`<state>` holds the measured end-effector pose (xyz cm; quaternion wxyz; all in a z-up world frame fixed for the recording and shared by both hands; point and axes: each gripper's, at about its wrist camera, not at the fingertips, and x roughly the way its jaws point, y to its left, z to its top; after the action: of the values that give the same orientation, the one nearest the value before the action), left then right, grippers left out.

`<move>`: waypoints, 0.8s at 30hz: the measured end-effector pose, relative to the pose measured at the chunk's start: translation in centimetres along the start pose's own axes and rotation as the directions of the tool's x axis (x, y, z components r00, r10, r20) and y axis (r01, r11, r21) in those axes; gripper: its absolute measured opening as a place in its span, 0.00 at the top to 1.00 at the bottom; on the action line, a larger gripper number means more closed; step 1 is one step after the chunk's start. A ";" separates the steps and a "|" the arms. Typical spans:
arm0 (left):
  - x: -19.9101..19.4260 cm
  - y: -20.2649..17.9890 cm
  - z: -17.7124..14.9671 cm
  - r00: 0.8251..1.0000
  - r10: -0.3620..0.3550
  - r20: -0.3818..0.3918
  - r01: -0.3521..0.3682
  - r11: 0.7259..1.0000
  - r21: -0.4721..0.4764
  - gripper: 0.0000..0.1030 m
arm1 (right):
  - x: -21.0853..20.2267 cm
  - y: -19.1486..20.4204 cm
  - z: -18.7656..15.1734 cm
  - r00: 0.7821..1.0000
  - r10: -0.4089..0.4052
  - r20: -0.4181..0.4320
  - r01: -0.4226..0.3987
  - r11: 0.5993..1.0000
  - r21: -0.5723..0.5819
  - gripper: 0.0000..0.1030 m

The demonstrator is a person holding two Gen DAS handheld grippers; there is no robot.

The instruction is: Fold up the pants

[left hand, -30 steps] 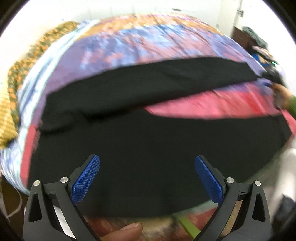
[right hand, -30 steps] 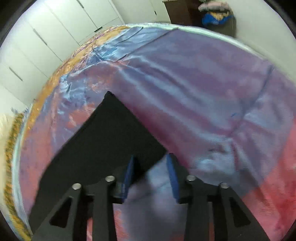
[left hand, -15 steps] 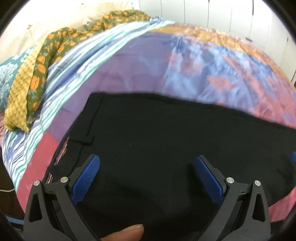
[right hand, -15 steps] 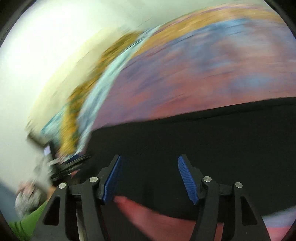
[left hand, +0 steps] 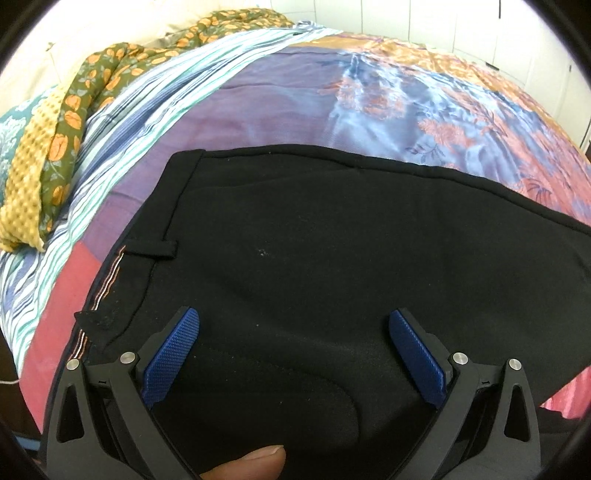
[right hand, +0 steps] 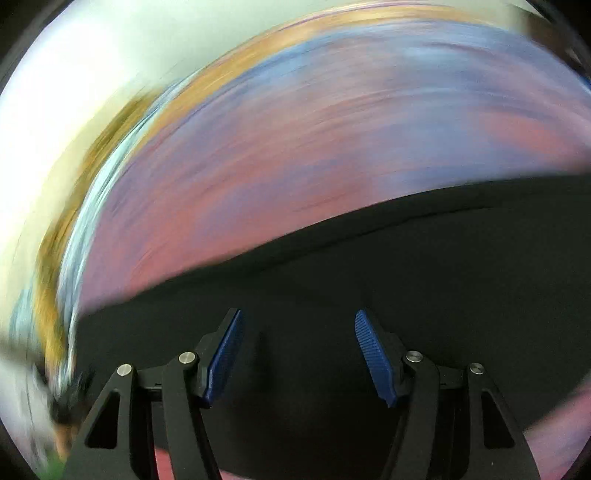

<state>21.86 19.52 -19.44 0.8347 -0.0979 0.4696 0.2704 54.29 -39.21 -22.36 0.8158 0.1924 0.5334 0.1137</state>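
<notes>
Black pants (left hand: pixel 314 258) lie flat on a patterned bedspread (left hand: pixel 280 96), waistband with a belt loop at the left in the left wrist view. My left gripper (left hand: pixel 293 325) hovers over the seat of the pants, wide open, nothing between its blue pads; a thumb (left hand: pixel 255 461) shows at the bottom edge. In the blurred right wrist view the pants (right hand: pixel 406 277) fill the lower half. My right gripper (right hand: pixel 297 328) stands open above the black cloth with nothing pinched.
A floral and yellow bundle of cloth (left hand: pixel 55 122) lies at the bed's left edge, beside a striped sheet (left hand: pixel 155 92). White cabinet doors (left hand: pixel 480 26) stand behind the bed. The bed's near edge drops away at the lower left.
The left gripper swung left from the legs to the waistband end and came lower. The right gripper widened, left the leg hem and swept across the pants; its view is smeared.
</notes>
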 end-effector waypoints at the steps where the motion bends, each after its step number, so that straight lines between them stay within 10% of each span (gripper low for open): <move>1: 0.0 0.0 0.0 1.000 0.002 0.000 -0.002 1.000 0.002 0.01 | -1.8 -3.8 0.7 0.997 -0.068 0.033 0.065 0.995 0.080 0.39; 4: -0.6 -0.2 0.0 1.000 0.028 -0.004 -0.028 1.000 0.013 0.01 | -7.3 -11.6 1.1 0.963 -0.256 0.088 0.234 0.950 0.207 0.34; 8: -5.0 -1.5 -1.2 0.998 -0.039 0.039 0.038 0.999 0.031 0.01 | -12.5 -12.5 -1.6 0.961 -0.226 0.160 0.212 0.972 0.099 0.32; 13: -13.5 -7.4 -7.4 0.949 -0.309 0.055 0.300 0.944 0.135 0.01 | -13.5 -3.2 -12.8 0.994 0.051 0.101 -0.036 0.989 -0.143 0.28; 16: -15.2 -11.1 -11.6 0.916 -0.400 -0.017 0.395 0.894 0.212 0.01 | -12.1 2.7 -20.4 0.966 0.259 -0.021 -0.257 0.941 -0.222 0.28; 19: -14.3 -12.6 -14.2 0.939 -0.337 -0.059 0.340 0.894 0.291 0.01 | -8.6 6.6 -25.6 0.941 0.312 -0.129 -0.335 0.912 -0.238 0.28; 24: -10.8 -6.8 -13.7 0.980 -0.179 -0.088 0.191 0.970 0.151 0.01 | -8.7 1.3 -22.3 0.993 0.115 -0.002 -0.112 0.964 -0.242 0.30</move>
<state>11.08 4.25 -18.45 0.8437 -0.0842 0.5087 0.1492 30.40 -37.10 -22.59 0.8285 0.1225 0.4987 0.2233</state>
